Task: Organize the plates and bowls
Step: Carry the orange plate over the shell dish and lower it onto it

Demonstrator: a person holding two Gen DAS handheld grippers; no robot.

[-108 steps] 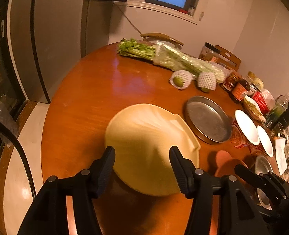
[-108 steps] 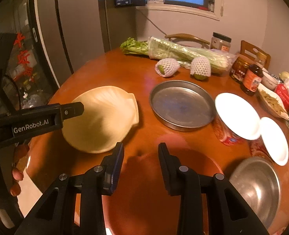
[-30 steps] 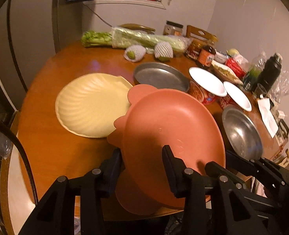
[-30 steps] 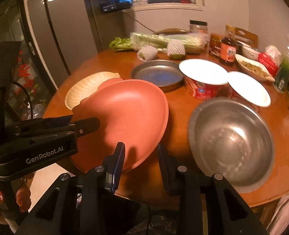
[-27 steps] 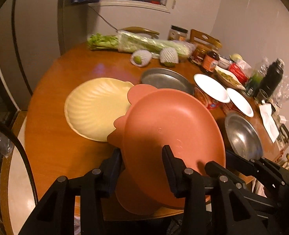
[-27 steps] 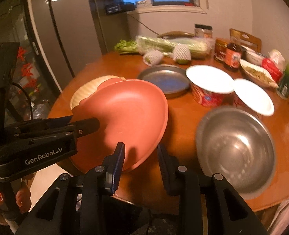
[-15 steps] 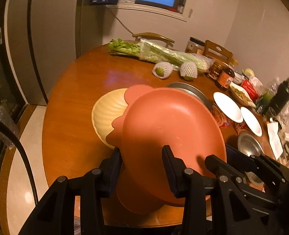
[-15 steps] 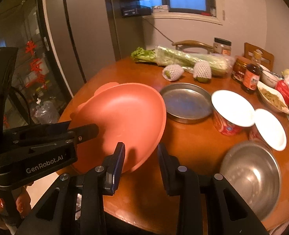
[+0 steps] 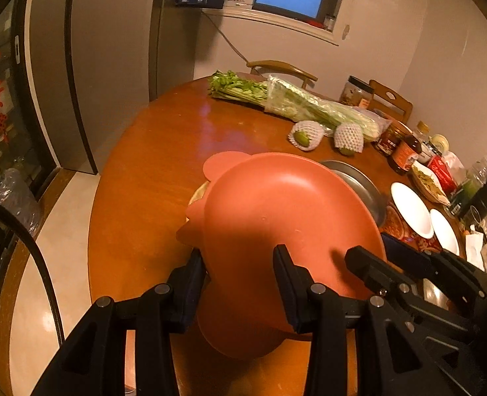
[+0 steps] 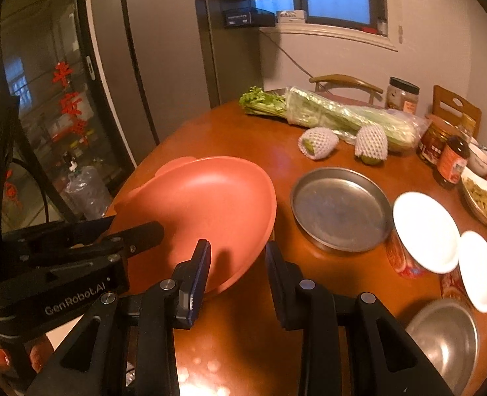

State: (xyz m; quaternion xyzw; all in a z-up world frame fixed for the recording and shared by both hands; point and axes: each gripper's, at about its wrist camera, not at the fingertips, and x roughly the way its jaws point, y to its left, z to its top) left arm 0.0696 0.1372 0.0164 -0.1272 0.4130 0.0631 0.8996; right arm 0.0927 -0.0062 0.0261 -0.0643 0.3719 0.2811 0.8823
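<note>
A salmon-pink plate (image 9: 286, 217) with small ear-like tabs is held up over the round wooden table (image 9: 164, 151). Both grippers grip its near rim. My left gripper (image 9: 240, 274) is shut on the plate's near edge; in the right wrist view it reaches in from the left (image 10: 124, 234). My right gripper (image 10: 236, 260) is shut on the plate (image 10: 203, 204) at its lower right rim. The pink plate hovers over a cream shell-shaped plate, of which only a sliver (image 9: 197, 194) shows. A round steel tray (image 10: 339, 208) lies just right of it.
Two white-lidded paper bowls (image 10: 425, 227) (image 10: 477, 270) and a steel bowl (image 10: 441, 340) stand at the right. Celery (image 10: 329, 115), two netted fruits (image 10: 319, 143), jars and sauce bottles (image 10: 451, 161) line the far side. A fridge (image 10: 164, 66) and chairs (image 10: 345, 82) stand beyond.
Both grippers have carried the pink plate left and away over the table. It now covers nearly all of the cream plate, which was plainly visible a second ago.
</note>
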